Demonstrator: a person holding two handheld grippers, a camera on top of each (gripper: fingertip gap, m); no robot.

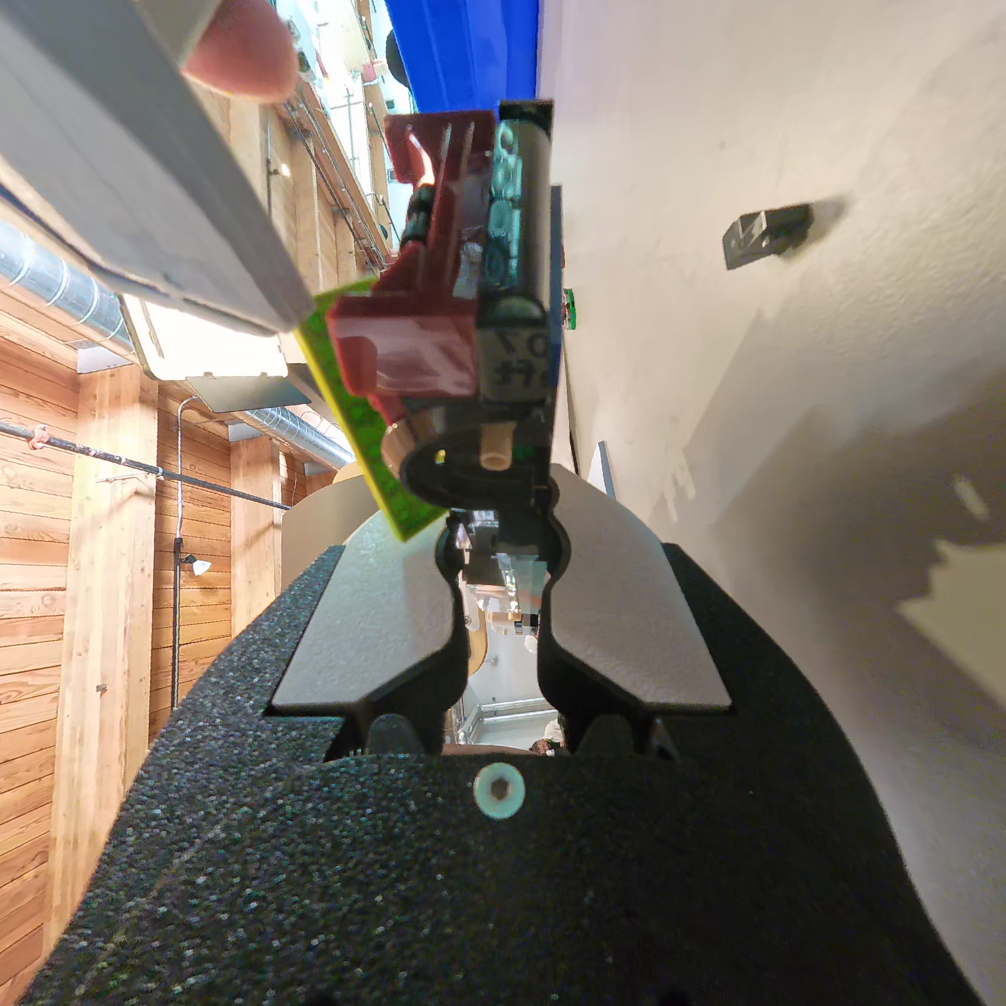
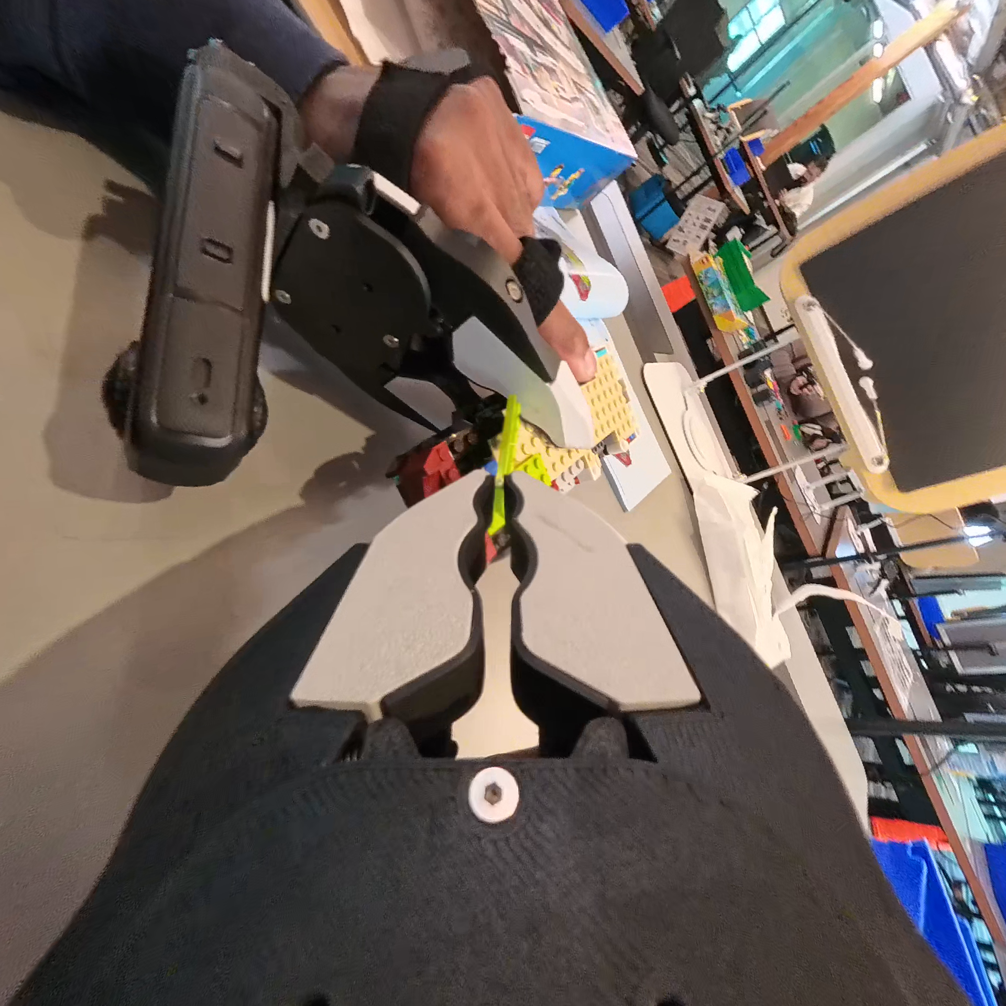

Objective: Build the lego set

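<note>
The right tool (image 2: 498, 506) is closed edge-on over a thin lime plate (image 2: 503, 462), both pads pressed to its flat faces, the plate running forward out of the tips. Just past the tips sits a brick model (image 2: 435, 468) of dark red and black pieces (with a tan studded plate (image 2: 599, 408) joined to it), where the plate's far end reaches. The left tool (image 2: 533, 403) holds that model from the other side, a hand (image 2: 468, 158) in a black strap gripping its handle, one finger laid along the grey finger.

In the left wrist view, the left tool (image 1: 503, 522) stands part open, clamped on the black underside of the model (image 1: 479, 326); the dark red blocks and a black wheel rise straight ahead of the tips. The lime plate (image 1: 348, 413) leans against the model's left side, held from above by the grey finger (image 1: 163, 190) of the right tool.

Farther off, the pale worktop (image 2: 163, 544) carries a booklet (image 2: 642, 473), a blue box (image 2: 571, 163) and white paper (image 2: 735, 544). A small black part (image 1: 767, 234) lies alone on the worktop.
</note>
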